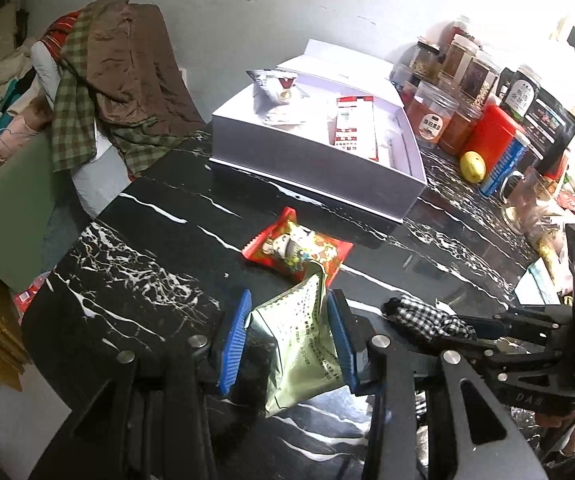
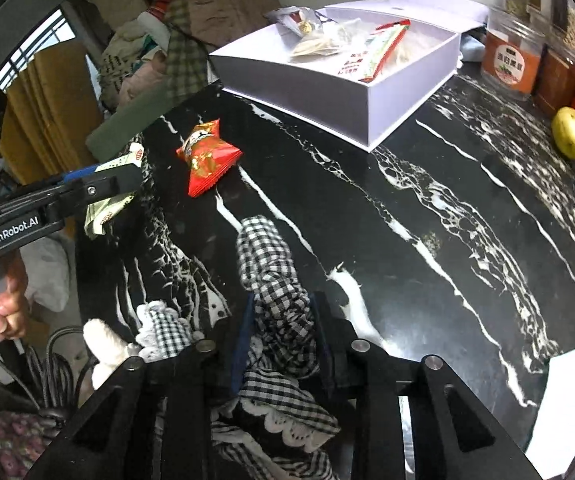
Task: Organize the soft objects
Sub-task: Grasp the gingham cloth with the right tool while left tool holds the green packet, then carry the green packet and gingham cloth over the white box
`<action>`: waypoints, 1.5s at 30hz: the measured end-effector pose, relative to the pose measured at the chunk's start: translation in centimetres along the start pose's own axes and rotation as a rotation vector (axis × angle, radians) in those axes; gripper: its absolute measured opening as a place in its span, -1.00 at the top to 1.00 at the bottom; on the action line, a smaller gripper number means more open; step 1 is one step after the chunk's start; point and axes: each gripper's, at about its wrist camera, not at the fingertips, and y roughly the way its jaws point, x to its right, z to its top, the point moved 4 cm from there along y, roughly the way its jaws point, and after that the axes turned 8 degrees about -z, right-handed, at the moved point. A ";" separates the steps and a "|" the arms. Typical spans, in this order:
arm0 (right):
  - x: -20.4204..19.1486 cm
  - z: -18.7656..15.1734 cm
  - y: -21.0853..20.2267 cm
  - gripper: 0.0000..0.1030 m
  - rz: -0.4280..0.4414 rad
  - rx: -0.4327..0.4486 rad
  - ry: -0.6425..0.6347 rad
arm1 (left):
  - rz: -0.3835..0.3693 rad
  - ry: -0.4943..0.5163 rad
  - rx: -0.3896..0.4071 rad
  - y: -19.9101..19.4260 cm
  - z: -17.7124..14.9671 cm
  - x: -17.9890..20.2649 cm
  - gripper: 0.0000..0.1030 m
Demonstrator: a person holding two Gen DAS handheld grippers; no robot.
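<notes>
The left gripper (image 1: 289, 336) holds a pale green snack packet (image 1: 303, 344); its blue pads (image 1: 236, 332) press the packet from both sides, above the black marble table (image 1: 159, 224). Just ahead of this gripper a red snack packet (image 1: 297, 246) lies flat on the table, and the tip of the green packet comes close to it. Farther ahead stands an open white box (image 1: 319, 168) with some packets already inside.

To the right, the right gripper (image 2: 281, 338) has a black-and-white checked cloth (image 2: 271, 276) between its fingers. The cloth fills the narrow gap, and the pads seem to touch it on both sides, though they are dark and partly hidden. The cloth stretches forward from the fingers onto the table and also bunches below the gripper. Ahead and to its right, well apart, a yellow fruit (image 2: 569, 132) lies beside jars (image 2: 513, 56).
</notes>
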 end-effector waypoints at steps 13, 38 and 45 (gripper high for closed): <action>-2.3 1.4 1.5 0.50 -0.056 0.010 -0.147 | 0.018 0.011 0.019 -0.9 -0.1 0.6 0.23; -4.3 3.0 -11.3 0.54 -0.086 0.376 -0.133 | -0.046 0.106 0.188 -6.7 4.0 4.6 0.23; -3.7 3.8 -14.1 0.54 -0.093 0.458 -0.103 | -0.085 0.164 0.238 -8.0 5.9 6.8 0.23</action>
